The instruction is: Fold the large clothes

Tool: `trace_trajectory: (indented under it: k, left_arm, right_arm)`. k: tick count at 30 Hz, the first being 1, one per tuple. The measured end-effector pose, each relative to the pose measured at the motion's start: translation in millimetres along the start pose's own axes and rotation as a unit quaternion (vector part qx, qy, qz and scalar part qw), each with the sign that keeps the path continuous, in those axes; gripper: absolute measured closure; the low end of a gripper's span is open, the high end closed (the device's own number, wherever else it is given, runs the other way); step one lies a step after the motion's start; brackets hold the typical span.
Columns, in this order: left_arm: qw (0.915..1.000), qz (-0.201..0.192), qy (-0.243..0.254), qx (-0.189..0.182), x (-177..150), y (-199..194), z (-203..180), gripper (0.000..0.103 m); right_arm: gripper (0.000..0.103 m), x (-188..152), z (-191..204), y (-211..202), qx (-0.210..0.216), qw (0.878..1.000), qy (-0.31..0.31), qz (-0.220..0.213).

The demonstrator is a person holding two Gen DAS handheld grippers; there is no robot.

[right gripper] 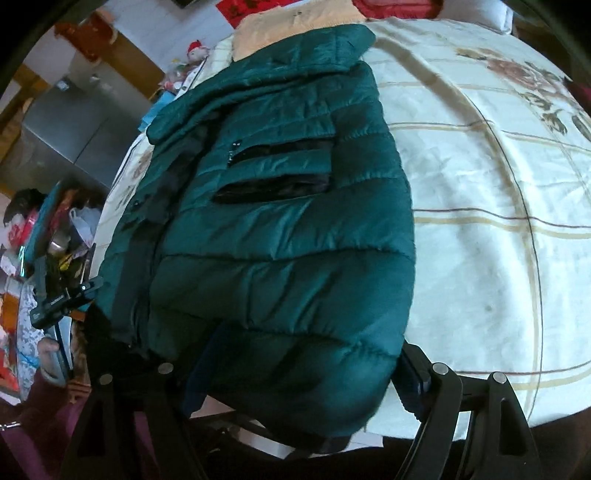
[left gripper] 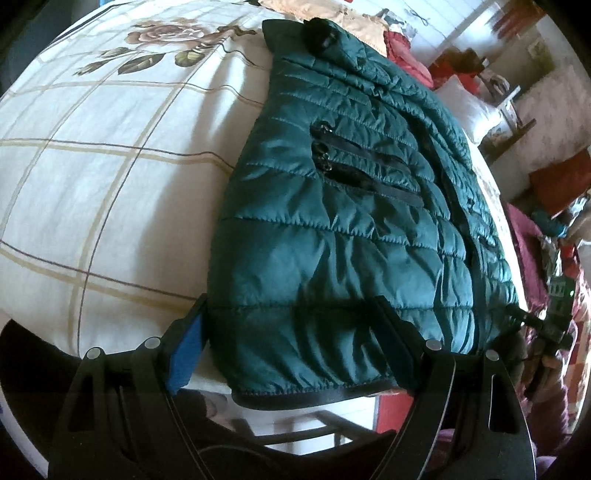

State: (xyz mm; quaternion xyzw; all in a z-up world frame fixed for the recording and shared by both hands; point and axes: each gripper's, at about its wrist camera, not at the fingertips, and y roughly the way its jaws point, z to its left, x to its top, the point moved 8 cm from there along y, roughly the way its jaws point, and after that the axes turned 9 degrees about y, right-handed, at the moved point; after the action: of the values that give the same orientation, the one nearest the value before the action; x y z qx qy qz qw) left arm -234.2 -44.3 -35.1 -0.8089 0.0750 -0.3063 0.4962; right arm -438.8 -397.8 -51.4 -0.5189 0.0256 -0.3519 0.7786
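A dark green quilted puffer jacket [left gripper: 351,192] lies on the bed, folded lengthwise, with black zip pockets on top; it also shows in the right wrist view [right gripper: 280,229]. My left gripper [left gripper: 295,332] is open, its fingers set wide on either side of the jacket's hem, which hangs over the bed edge. My right gripper [right gripper: 306,369] is open too, its fingers straddling the hem end from the other side. The right gripper's left finger is partly hidden under the fabric.
The bed has a cream checked sheet [left gripper: 92,166] with a rose print [left gripper: 166,33]. An orange cloth [right gripper: 291,26] lies by the jacket's collar. The other gripper [right gripper: 66,299] and the person's hand show at the left. Cluttered furniture stands beyond the bed [left gripper: 535,110].
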Motion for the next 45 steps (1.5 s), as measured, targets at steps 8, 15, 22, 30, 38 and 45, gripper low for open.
trace_trajectory:
  k: [8, 15, 22, 30, 38, 45]
  left_arm:
    - [0.9991, 0.003, 0.033, 0.027, -1.9, 2.5, -4.8, 0.043]
    - [0.9972, -0.027, 0.055, 0.045, 6.9, -15.4, -8.5, 0.089]
    - [0.9925, -0.093, 0.064, 0.048, 42.0, -51.1, -18.7, 0.091]
    - [0.9812, -0.176, 0.047, 0.063, 105.0, -80.5, -19.7, 0.091]
    - [0.9733, -0.216, 0.022, 0.074, 155.8, -81.0, -17.4, 0.091]
    - [0.9678, -0.231, 0.023, 0.097, 200.8, -72.8, -16.6, 0.091]
  right_arm:
    - [0.066, 9.2, -0.8, -3.0, -0.015, 1.000, -0.011, -0.009]
    - [0.085, 27.5, 19.2, -24.1, -0.005, 0.997, -0.049, -0.052]
    - [0.085, 62.2, 45.3, -53.6, 0.033, 0.991, -0.066, -0.110]
    - [0.086, 113.1, 50.2, -69.8, 0.024, 0.985, -0.056, -0.162]
    - [0.086, 152.8, 52.7, -72.3, 0.003, 0.981, -0.047, -0.190]
    - [0.086, 184.6, 58.2, -71.6, -0.020, 0.975, -0.049, -0.215]
